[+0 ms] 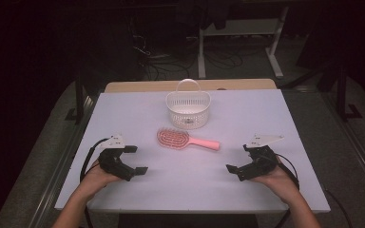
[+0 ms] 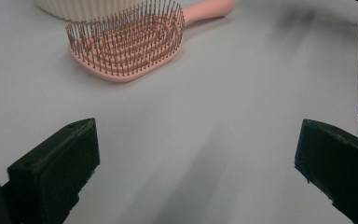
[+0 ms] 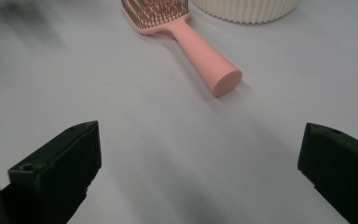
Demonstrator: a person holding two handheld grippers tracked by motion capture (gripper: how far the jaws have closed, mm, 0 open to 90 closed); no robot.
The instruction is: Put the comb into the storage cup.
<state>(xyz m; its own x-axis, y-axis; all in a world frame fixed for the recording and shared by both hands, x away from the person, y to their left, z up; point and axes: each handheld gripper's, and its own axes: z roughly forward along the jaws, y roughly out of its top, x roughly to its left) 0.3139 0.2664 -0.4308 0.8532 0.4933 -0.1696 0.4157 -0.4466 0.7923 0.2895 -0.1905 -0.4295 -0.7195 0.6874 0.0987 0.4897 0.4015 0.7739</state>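
The high view looks forward and down from the person's side, taking in the whole bench (image 1: pixel 138 109). Each gripper view sits low, close to the surface, looking along its own jaws toward the middle. All three share the pink hairbrush (image 1: pixel 186 139) (image 2: pixel 128 44) (image 3: pixel 186 37) and the white basket (image 1: pixel 188 108) (image 2: pixel 84 8) (image 3: pixel 244 10) behind it.
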